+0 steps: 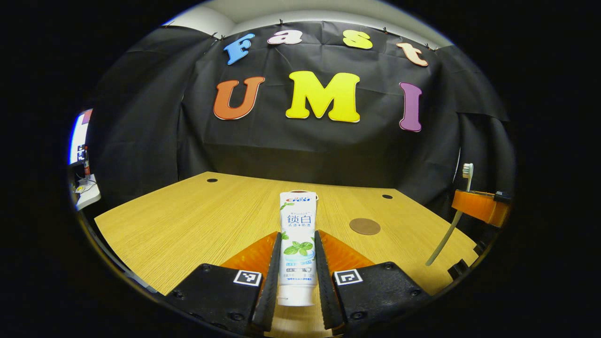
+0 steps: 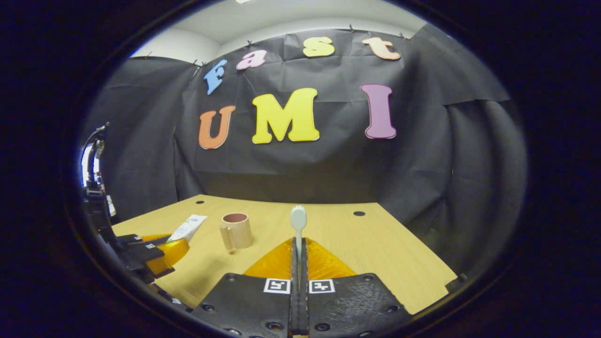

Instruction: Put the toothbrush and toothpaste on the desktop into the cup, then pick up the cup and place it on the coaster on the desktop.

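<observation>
Starting with the left gripper view, the left gripper (image 1: 297,277) is seen clenched on the toothpaste (image 1: 297,244), both fingers pressed against the tube's sides. The tube is held with its long axis running forward along the fingers, its cap end nearest the camera and its flat end pointing ahead toward the far edge of the desk (image 1: 188,220). Printed characters and a leaf picture are carried on its face. Just behind the tube's far end, the rim of the cup (image 1: 300,192) is partly hidden. Ahead and to the right, a round brown coaster (image 1: 365,226) lies flat, with bare wood around it. Far to the right, the right gripper (image 1: 479,206) is seen beyond the desk's right edge, the toothbrush (image 1: 450,220) standing steeply through it, bristles up.

In the right gripper view, the right gripper (image 2: 299,263) is closed tightly on the toothbrush (image 2: 298,225), whose long axis points forward and upward, head at the top. Ahead and to the left, the cup (image 2: 237,230) stands upright on the desk (image 2: 375,244), handle turned left. Wide open wood is left ahead and to the right. At the far left, the left gripper (image 2: 162,249) is seen holding the toothpaste (image 2: 188,227), tilted toward the cup.
</observation>
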`<act>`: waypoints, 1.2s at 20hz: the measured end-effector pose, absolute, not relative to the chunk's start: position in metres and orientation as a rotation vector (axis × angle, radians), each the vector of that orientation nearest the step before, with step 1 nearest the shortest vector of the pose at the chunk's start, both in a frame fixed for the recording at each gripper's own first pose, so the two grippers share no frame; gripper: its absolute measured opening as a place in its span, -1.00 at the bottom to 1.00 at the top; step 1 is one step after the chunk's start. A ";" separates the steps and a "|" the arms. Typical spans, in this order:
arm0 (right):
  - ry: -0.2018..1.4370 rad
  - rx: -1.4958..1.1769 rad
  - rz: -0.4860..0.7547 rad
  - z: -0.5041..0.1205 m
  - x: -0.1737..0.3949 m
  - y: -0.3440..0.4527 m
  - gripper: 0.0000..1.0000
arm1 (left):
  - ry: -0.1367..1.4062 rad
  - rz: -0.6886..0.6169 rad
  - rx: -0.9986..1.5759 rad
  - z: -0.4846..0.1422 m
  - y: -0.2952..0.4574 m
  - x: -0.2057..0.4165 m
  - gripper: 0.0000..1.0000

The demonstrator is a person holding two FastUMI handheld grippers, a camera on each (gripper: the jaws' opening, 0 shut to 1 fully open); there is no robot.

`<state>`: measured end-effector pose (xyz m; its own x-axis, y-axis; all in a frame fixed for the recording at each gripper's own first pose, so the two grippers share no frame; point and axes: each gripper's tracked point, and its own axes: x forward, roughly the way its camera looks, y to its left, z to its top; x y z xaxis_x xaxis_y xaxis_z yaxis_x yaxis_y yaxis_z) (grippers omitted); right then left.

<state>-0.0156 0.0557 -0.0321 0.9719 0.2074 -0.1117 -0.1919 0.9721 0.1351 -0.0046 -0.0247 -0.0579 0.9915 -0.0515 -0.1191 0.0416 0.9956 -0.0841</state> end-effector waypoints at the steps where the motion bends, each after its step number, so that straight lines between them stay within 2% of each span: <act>1: 0.117 0.123 0.206 -0.029 -0.018 0.056 -1.00 | 0.116 -0.048 -0.079 -0.052 -0.025 -0.001 -0.15; 8: 0.098 0.125 0.208 -0.021 -0.021 0.051 -1.00 | 0.009 -0.096 -0.115 0.013 -0.026 0.083 -0.14; 12: 0.092 0.131 0.201 -0.018 -0.019 0.047 -1.00 | 0.021 -0.070 -0.143 0.013 -0.013 0.153 -0.14; 14: 0.092 0.137 0.196 -0.017 -0.018 0.043 -1.00 | 0.037 -0.096 -0.128 0.003 -0.019 0.179 -0.14; 20: 0.107 0.149 0.190 -0.021 -0.010 0.039 -1.00 | 0.023 -0.106 -0.125 0.000 -0.028 0.202 -0.14; 24: 0.107 0.149 0.190 -0.020 -0.010 0.038 -1.00 | 0.040 -0.097 -0.128 -0.005 -0.029 0.200 -0.07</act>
